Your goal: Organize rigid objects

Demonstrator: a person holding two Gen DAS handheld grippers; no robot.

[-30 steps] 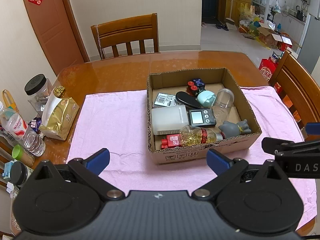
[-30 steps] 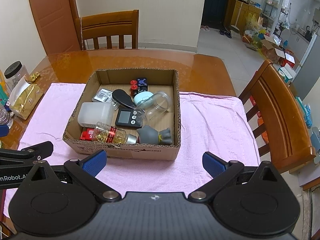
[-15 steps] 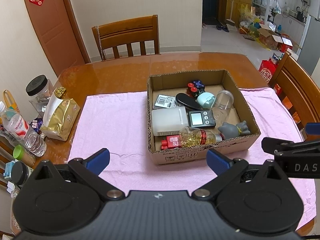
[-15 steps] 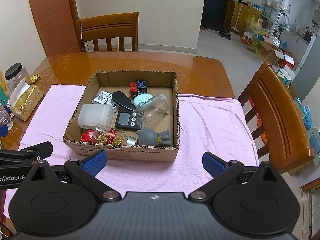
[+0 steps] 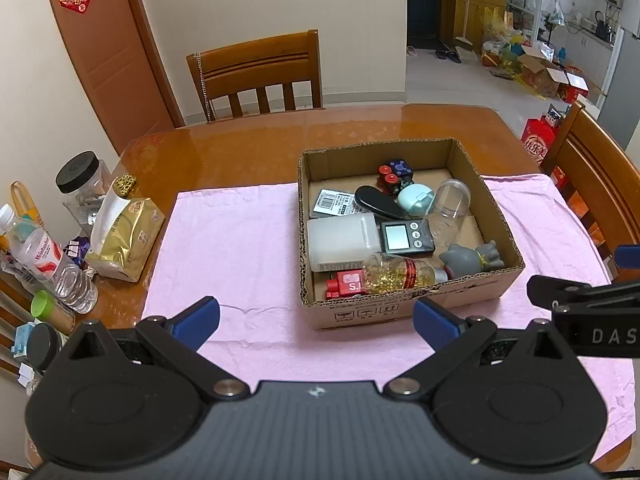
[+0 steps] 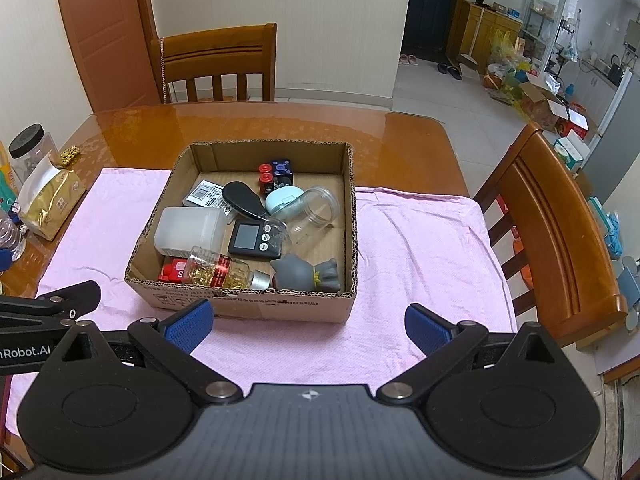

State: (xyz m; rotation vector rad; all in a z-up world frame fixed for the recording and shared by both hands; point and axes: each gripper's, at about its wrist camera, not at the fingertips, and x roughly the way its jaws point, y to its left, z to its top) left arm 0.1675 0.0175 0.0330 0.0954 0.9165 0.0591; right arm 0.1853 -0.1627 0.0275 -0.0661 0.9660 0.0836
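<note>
The open brown cardboard box (image 5: pixel 408 312) sits on a pink cloth (image 5: pixel 240 248) and holds all the small rigid things in view; the cloth around it is bare. That fits a box just filled as well as one waiting to be emptied, so I would not call which.

From the left gripper (image 5: pixel 316 320) the box lies at about 1 o'clock, near wall just beyond the blue fingertips. From the right gripper (image 6: pixel 308 322) it lies at about 11 o'clock, equally close. Neither is clearly nearer. Both sets of jaws stand wide apart and hold nothing.

Inside, largest first:
- a translucent white plastic tub (image 5: pixel 342 236) at the left, long axis running 9 to 3;
- a clear plastic jar (image 5: pixel 450 208) on its side, mouth toward 12;
- a clear bottle of gold capsules with a red band (image 5: pixel 400 274) along the near wall, long axis 9 to 3, broadside to both grippers;
- a grey rubber cat figure (image 5: pixel 468 258) in the near right corner;
- a black pocket scale (image 5: pixel 406 236) lying flat;
- a small red block (image 5: pixel 346 284) beside the bottle.

A glossy brown wooden table (image 5: pixel 240 152) carries the cloth, with wooden chairs (image 5: pixel 260 72) at 12 and 3, and jars and a gold packet (image 5: pixel 128 232) at 9. A cluttered room opens beyond at 1 o'clock.
</note>
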